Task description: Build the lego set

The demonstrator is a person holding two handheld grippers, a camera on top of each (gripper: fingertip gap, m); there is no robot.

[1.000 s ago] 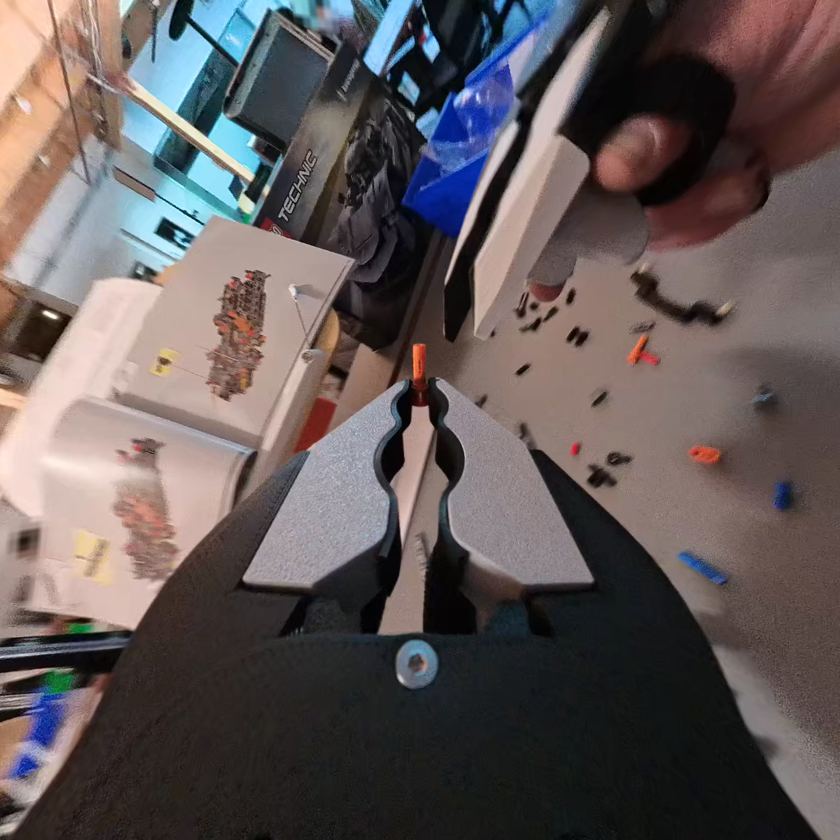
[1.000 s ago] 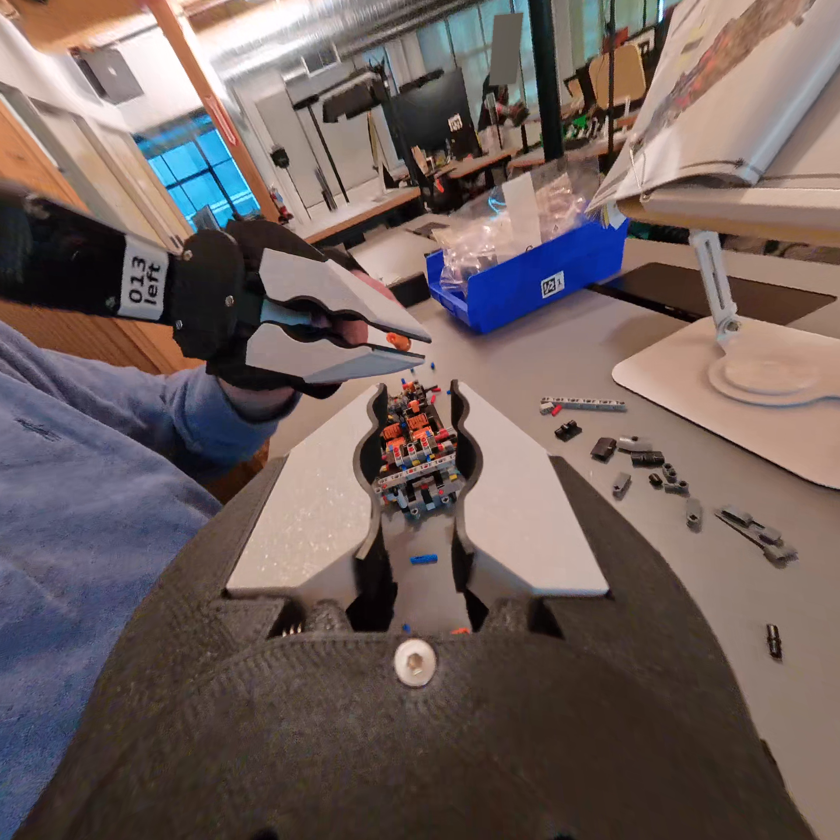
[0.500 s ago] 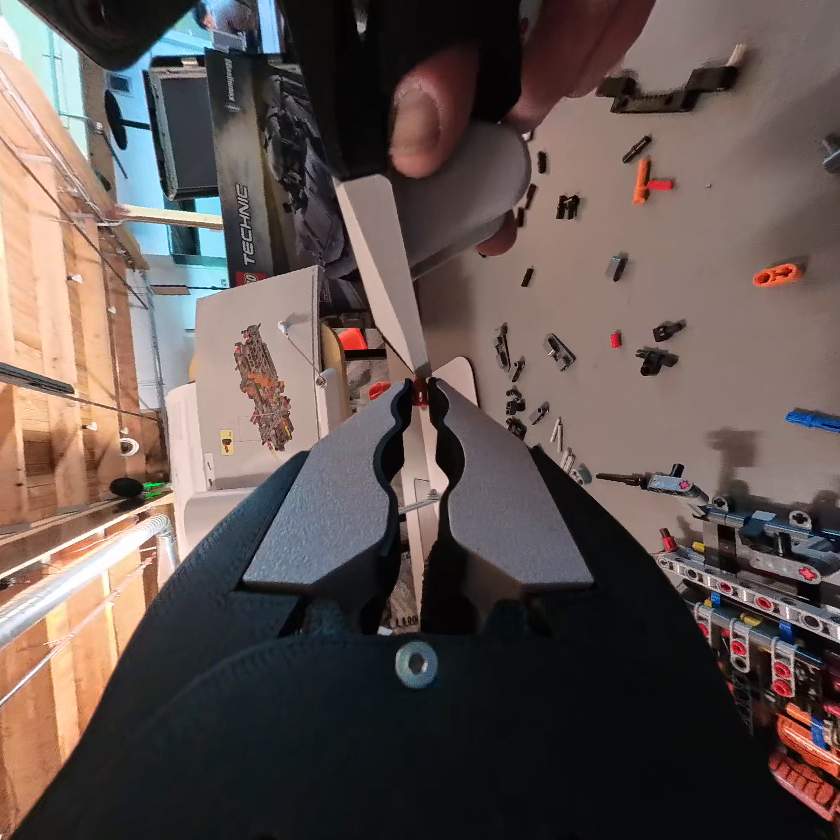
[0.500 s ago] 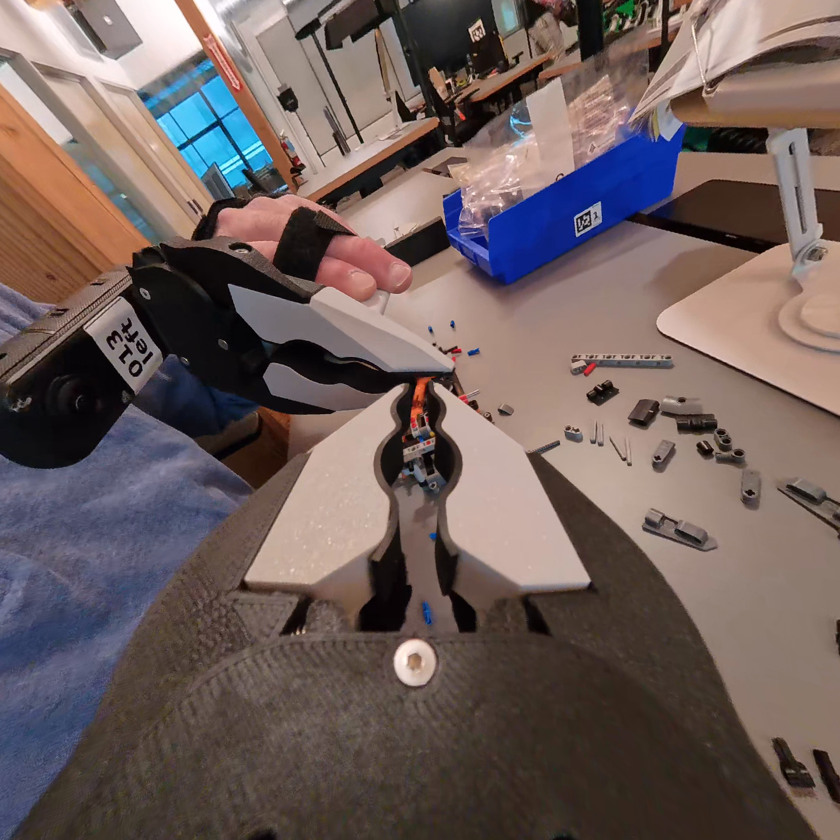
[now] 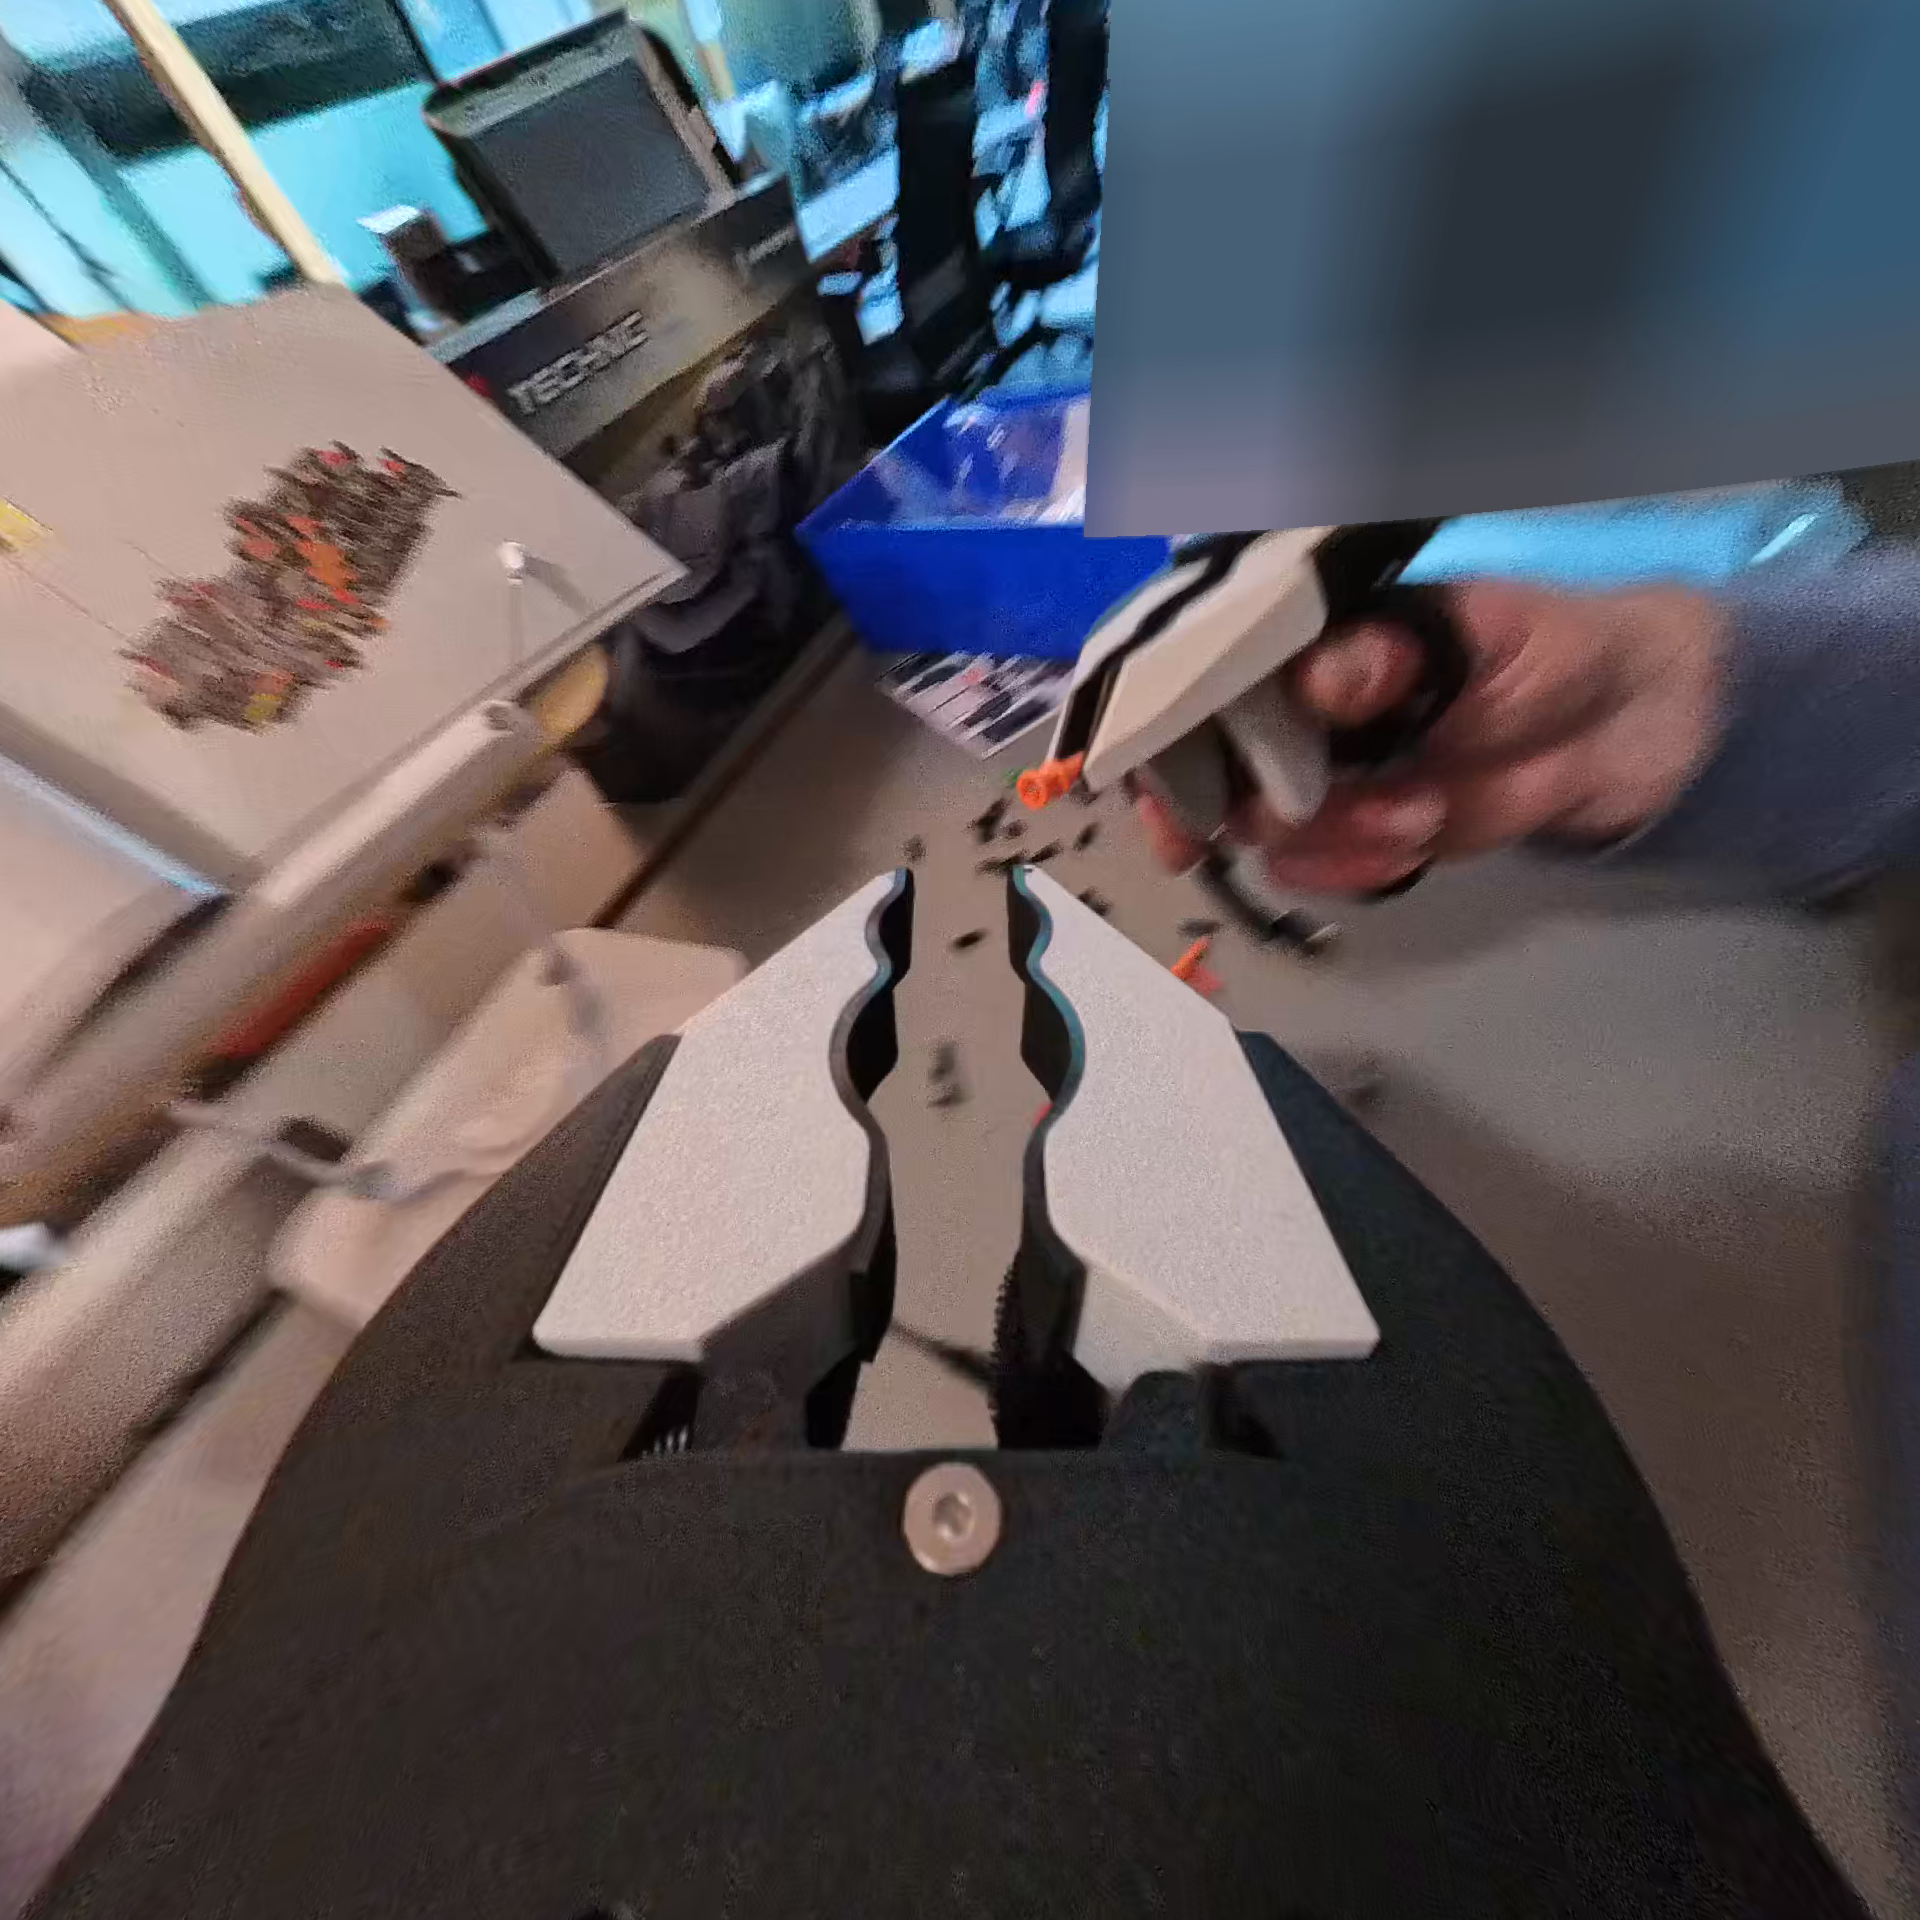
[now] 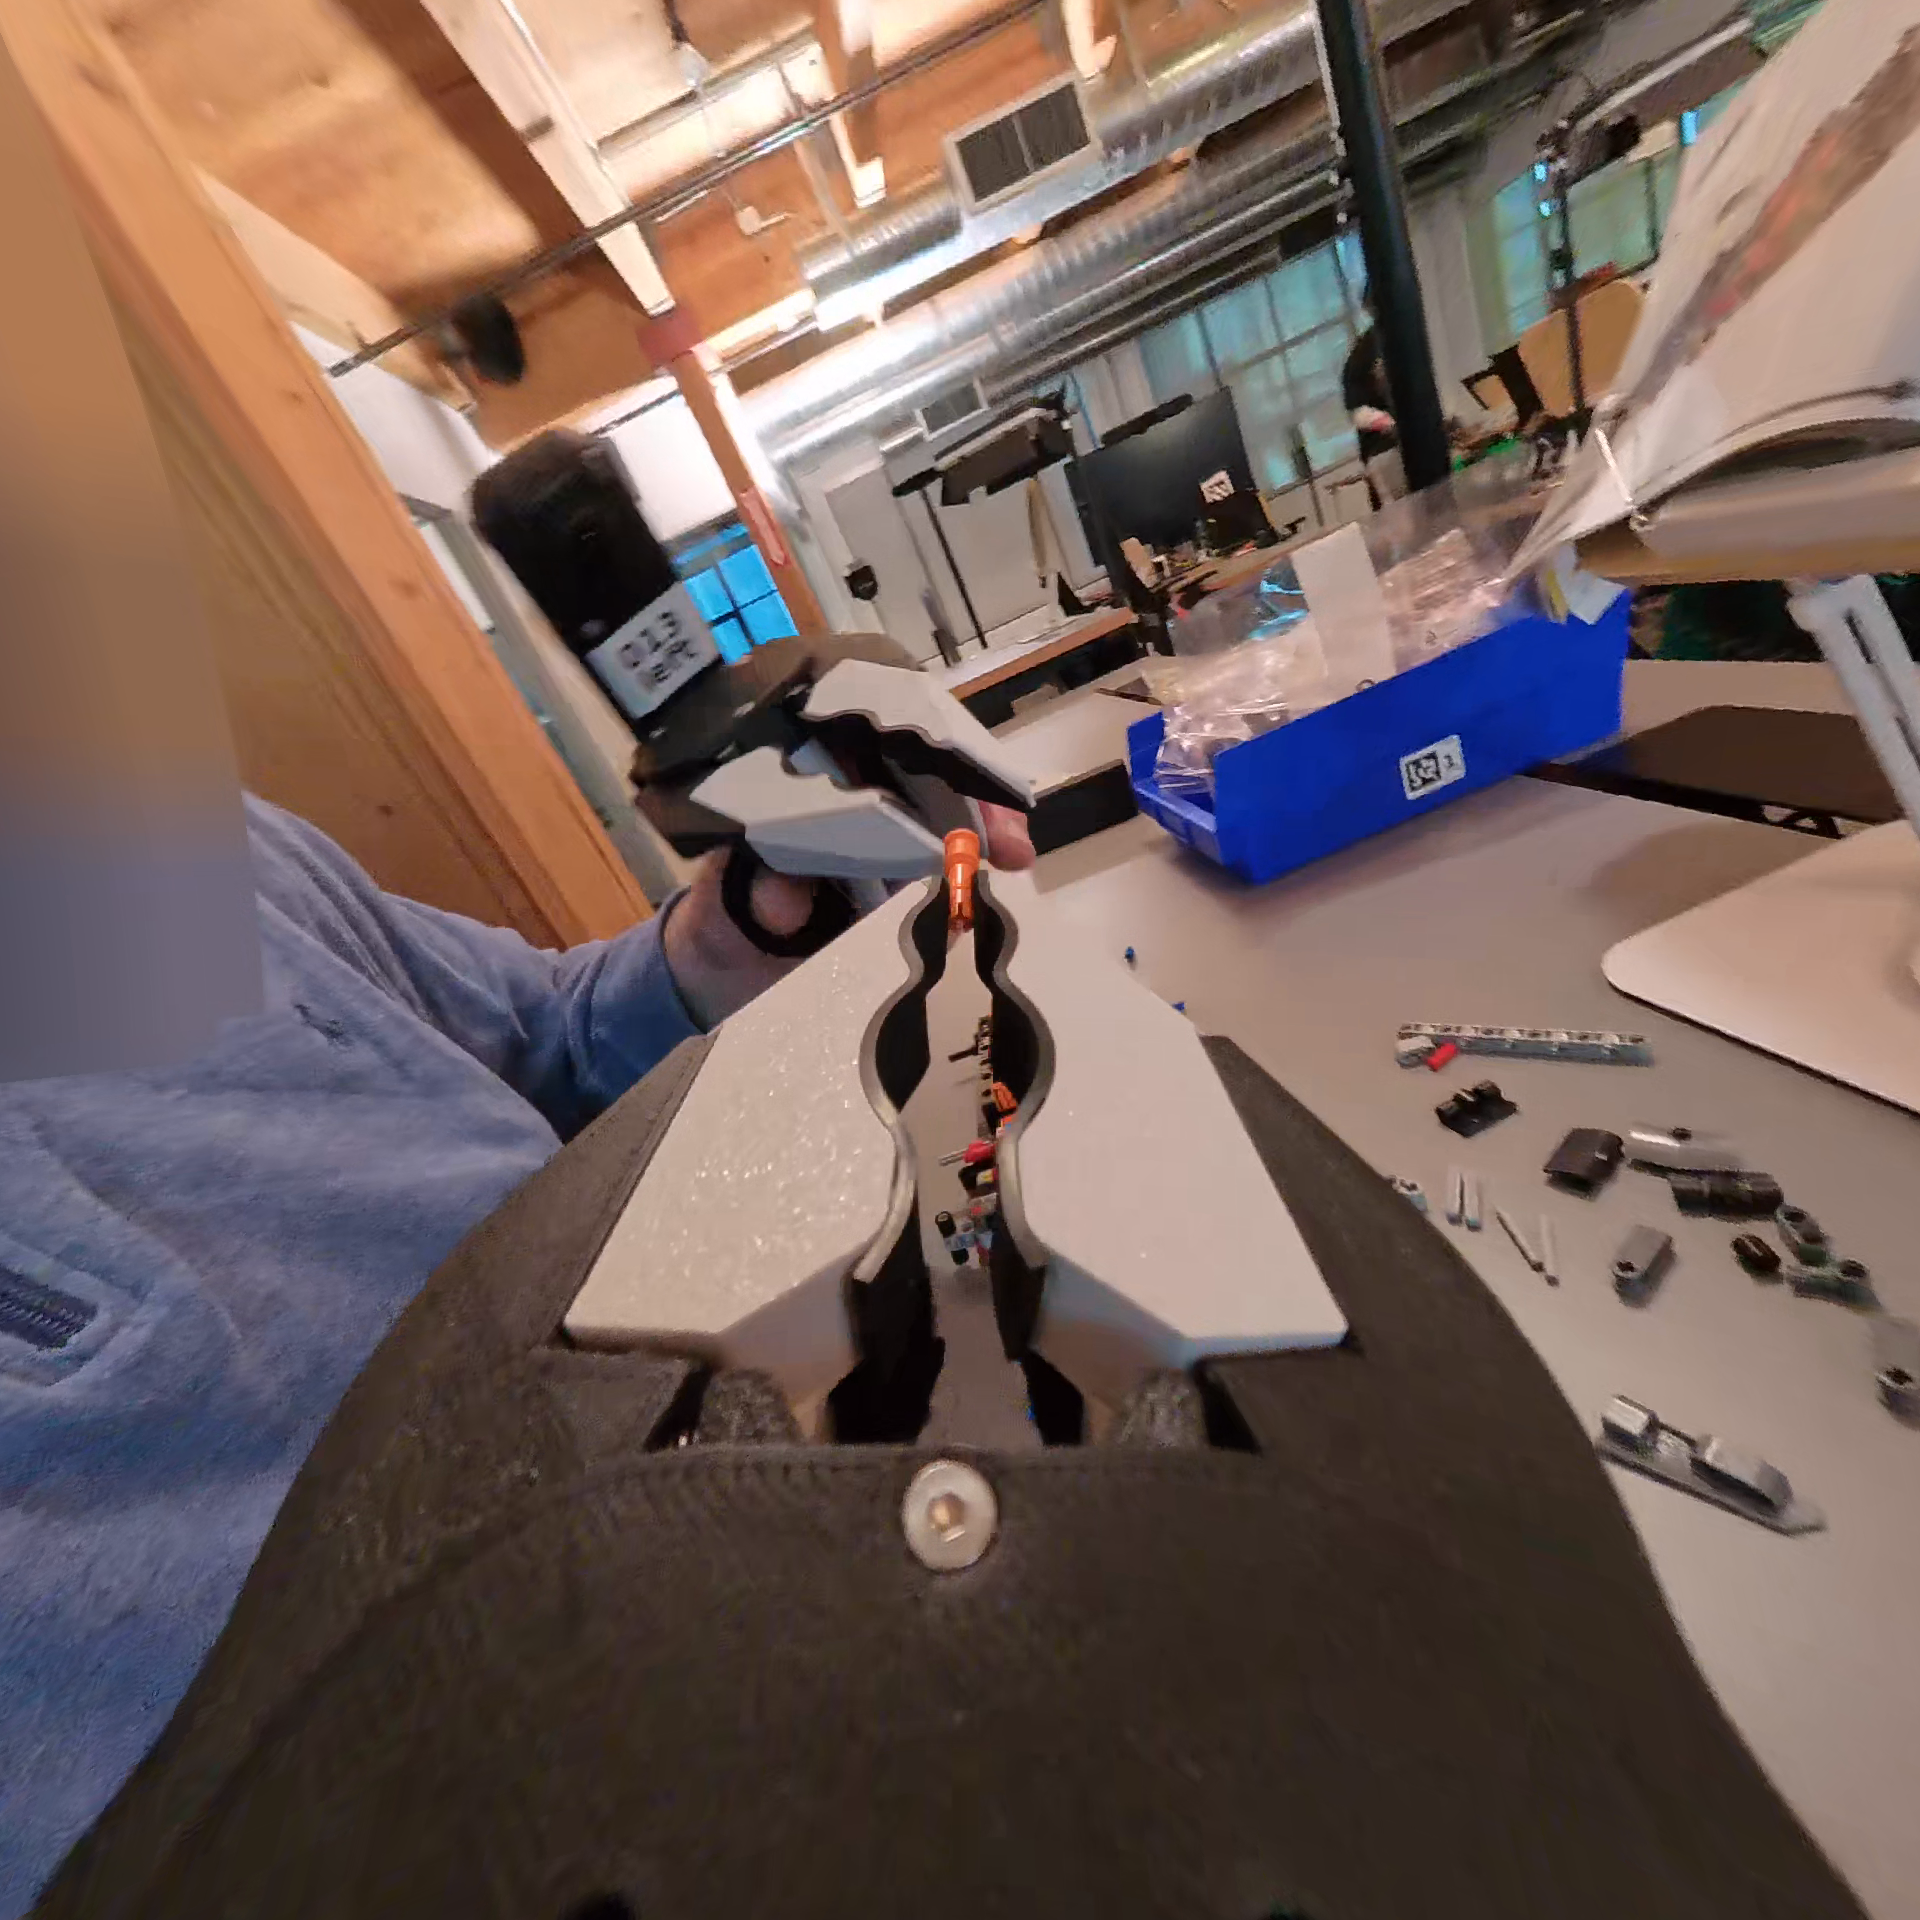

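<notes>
Pinching an orange pin (image 6: 958, 883) right at its fingertips, the right gripper (image 6: 961, 914) has the part and it is up in the air, clear of the table! The pin's long axis runs nearly straight out along the fingers, with most of its length poking beyond the tips. The jaws are drawn in narrow on it.

Over to the left gripper (image 5: 961, 883): jaws parted a little, a clear gap between them, nothing inside. From the right wrist view it sits just beyond and to the left of the pin, very near, though I can't tell if it touches. So the right gripper is the one carrying the piece, and the left is the near helper.

Where does the pin go? My read is down and back toward the part-built model (image 6: 977, 1164), glimpsed only as a sliver of coloured bricks between the right fingers, below the pin. Its target hole is hidden, so the turn needed is a guess.

The grey table (image 6: 1299, 956) is scattered with small dark and grey parts (image 6: 1662, 1184) on the right. At the far side stands a blue bin (image 6: 1382, 790) of clear bags. An open instruction book (image 5: 312, 540) sits propped on a stand, with the set's dark box (image 5: 665, 395) beyond it. Around all this is a workshop with timber beams and silver ducts.
</notes>
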